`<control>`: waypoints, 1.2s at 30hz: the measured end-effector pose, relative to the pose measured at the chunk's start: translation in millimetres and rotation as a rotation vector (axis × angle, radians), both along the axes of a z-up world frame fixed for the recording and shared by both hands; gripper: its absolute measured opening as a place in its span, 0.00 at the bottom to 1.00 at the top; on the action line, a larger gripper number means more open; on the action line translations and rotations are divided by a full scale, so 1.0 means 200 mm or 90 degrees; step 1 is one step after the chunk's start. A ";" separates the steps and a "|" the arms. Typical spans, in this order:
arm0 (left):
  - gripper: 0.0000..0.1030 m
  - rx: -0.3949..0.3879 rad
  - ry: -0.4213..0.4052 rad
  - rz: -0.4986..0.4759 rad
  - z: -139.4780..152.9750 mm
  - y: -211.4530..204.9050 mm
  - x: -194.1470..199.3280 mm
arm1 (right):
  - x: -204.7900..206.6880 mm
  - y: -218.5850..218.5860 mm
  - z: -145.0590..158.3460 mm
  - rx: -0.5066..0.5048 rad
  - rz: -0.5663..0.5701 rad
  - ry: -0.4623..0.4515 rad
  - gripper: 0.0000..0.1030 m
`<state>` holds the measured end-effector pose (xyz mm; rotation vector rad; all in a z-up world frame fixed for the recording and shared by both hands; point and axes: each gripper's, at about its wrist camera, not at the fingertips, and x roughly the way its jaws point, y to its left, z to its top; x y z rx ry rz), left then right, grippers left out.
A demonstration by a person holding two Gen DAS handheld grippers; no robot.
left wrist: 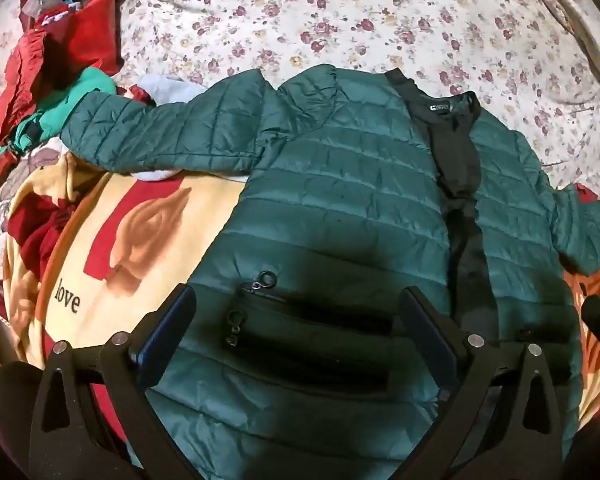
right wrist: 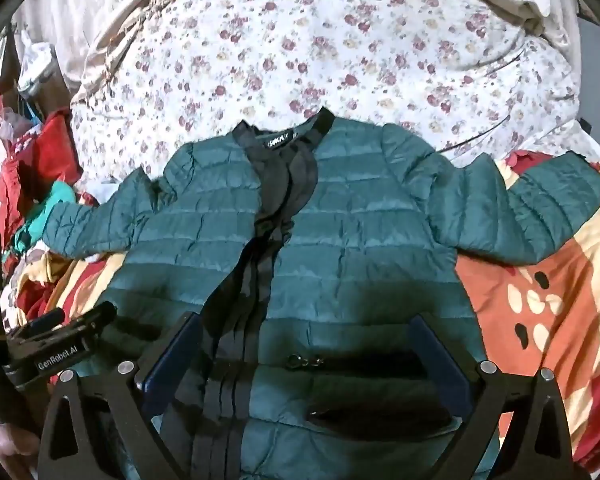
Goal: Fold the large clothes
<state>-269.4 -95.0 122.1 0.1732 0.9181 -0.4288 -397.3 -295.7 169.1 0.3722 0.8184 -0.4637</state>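
Note:
A dark green quilted puffer jacket (left wrist: 340, 184) lies face up and spread out on the bed, black lining showing along its open front, sleeves out to both sides. It also shows in the right wrist view (right wrist: 360, 224). My left gripper (left wrist: 300, 300) is open and empty, hovering over the jacket's lower left panel with its zip pocket (left wrist: 300, 324). My right gripper (right wrist: 304, 328) is open and empty over the lower right panel and its pocket zip pull (right wrist: 304, 360). The left gripper (right wrist: 60, 328) shows at the left edge of the right wrist view.
A floral bedsheet (left wrist: 340, 20) covers the far bed. A cream and red blanket (left wrist: 112, 240) printed "love" lies under the jacket and also shows in the right wrist view (right wrist: 540, 300). Red and teal clothes (left wrist: 60, 92) are piled at the left.

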 end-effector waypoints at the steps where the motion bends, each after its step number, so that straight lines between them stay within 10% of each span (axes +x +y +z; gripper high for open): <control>1: 0.99 -0.002 -0.003 -0.002 0.00 0.00 -0.01 | 0.00 -0.01 0.00 0.005 -0.001 -0.005 1.00; 36: 0.99 -0.003 0.006 -0.021 -0.10 -0.08 0.00 | 0.10 0.00 -0.17 0.025 0.018 0.042 1.00</control>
